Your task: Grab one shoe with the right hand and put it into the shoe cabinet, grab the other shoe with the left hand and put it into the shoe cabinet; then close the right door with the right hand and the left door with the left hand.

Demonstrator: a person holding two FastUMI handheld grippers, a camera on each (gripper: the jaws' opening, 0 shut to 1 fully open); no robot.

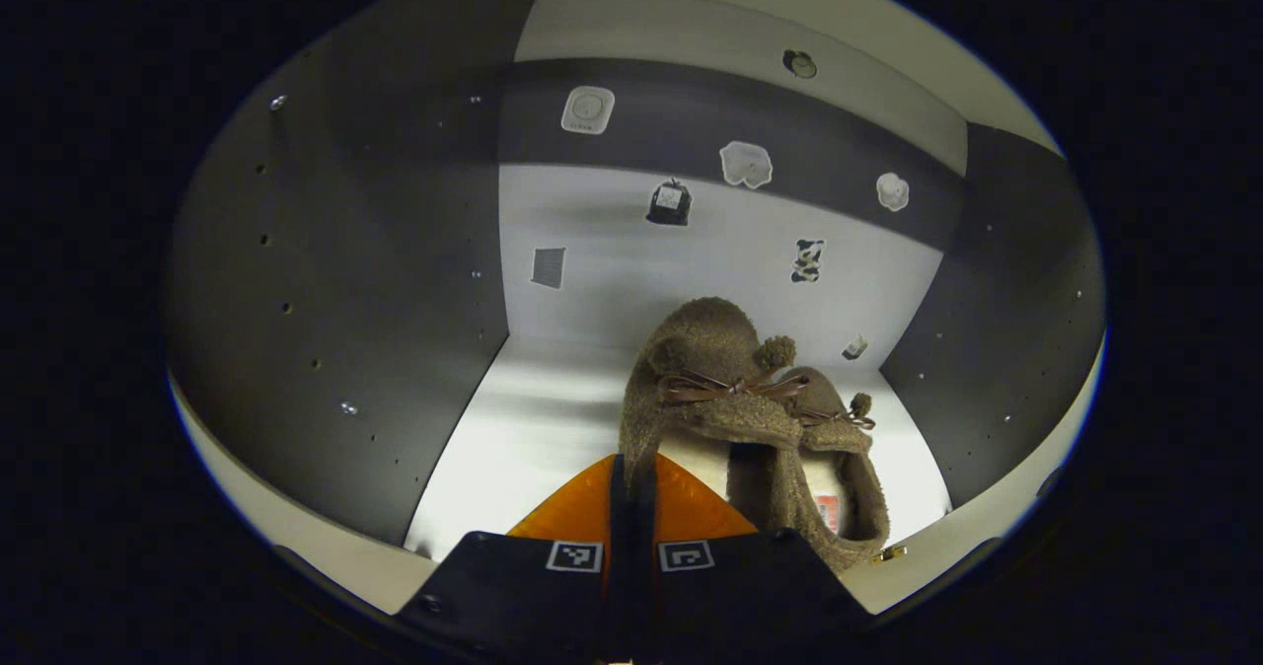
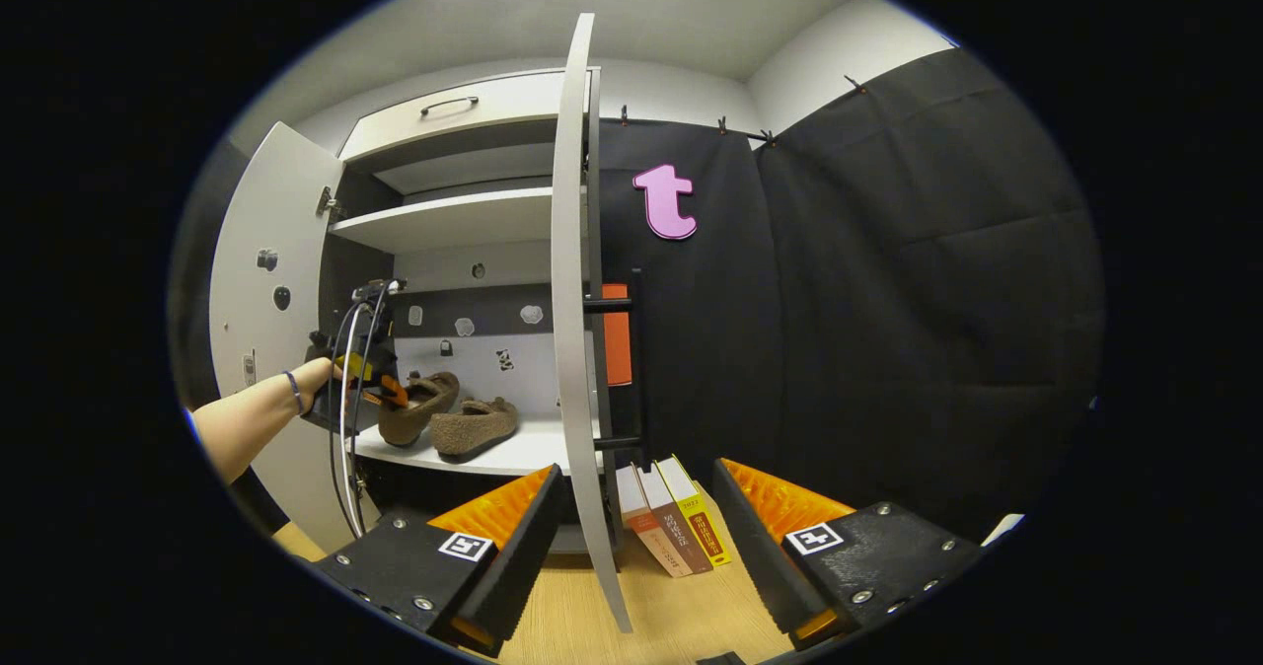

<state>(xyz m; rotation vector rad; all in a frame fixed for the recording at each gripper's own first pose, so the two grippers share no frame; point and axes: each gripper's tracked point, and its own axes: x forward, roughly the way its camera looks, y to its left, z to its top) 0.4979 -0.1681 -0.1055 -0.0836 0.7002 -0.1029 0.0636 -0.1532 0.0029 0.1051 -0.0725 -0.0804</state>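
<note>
Now setting second brown slipper point(image 1: 691, 389) on cabinet shelf point(image 1: 533, 428), 3 o'clock neighbour point(image 1: 839, 448) touching. Left gripper point(image 1: 631, 478) clenched on heel rim; lower flat, then release. Right gripper point(image 2: 631, 517) spread wide, empty, straddling right door point(image 2: 577, 300) edge.

Inside the shoe cabinet point(image 2: 464, 221), the white shelf point(image 1: 533, 438) lies bare to the left of the two shoes point(image 1: 750, 418), as far as the dark left wall point(image 1: 375, 280); the shoes crowd the right half, close to the right wall point(image 1: 997, 349). In the right gripper view, the right door point(image 2: 572, 280) stands edge-on between the right tool point(image 2: 631, 537) fingers, blocking the straight way ahead. The left door point(image 2: 266, 290) swings wide, leaving the opening free. Three books point(image 2: 671, 517) lean by the door's foot on the counter point(image 2: 612, 616).
</note>
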